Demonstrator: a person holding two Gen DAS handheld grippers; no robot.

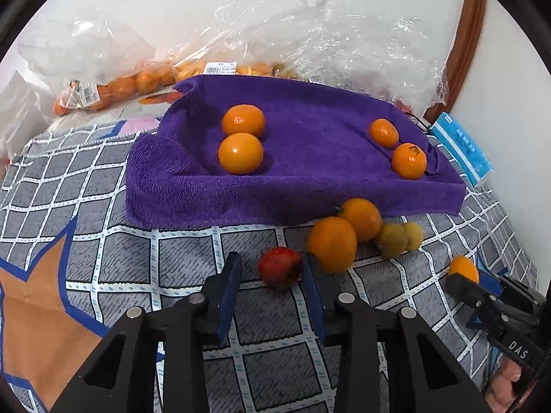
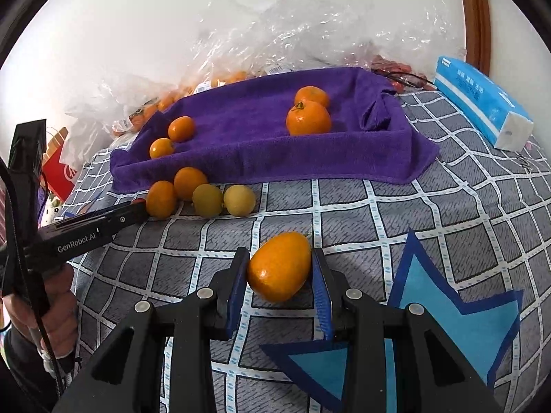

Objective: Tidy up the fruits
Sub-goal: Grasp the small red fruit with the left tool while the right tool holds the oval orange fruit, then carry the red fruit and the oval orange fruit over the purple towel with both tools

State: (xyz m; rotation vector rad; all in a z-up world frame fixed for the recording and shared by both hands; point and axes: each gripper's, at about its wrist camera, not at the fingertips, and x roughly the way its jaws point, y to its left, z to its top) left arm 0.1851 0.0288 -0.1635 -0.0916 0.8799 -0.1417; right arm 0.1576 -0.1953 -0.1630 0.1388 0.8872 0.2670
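Clamping our right hand-held gripper [image 2: 279, 268] on an orange [image 2: 279, 266], we straddle the red fruit [image 1: 279, 267] with our left hand-held gripper [image 1: 272, 268], fingers apart.

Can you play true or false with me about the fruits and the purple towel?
1. Four orange fruits sit on the purple towel. True.
2. The left gripper has a banana between its fingers. False: a red fruit is there.
3. The right gripper has its fingers around an orange fruit. True.
4. The two yellowish fruits lie on the towel. False: they lie on the checked cloth in front of it.
5. A blue tissue pack lies beside the towel. True.
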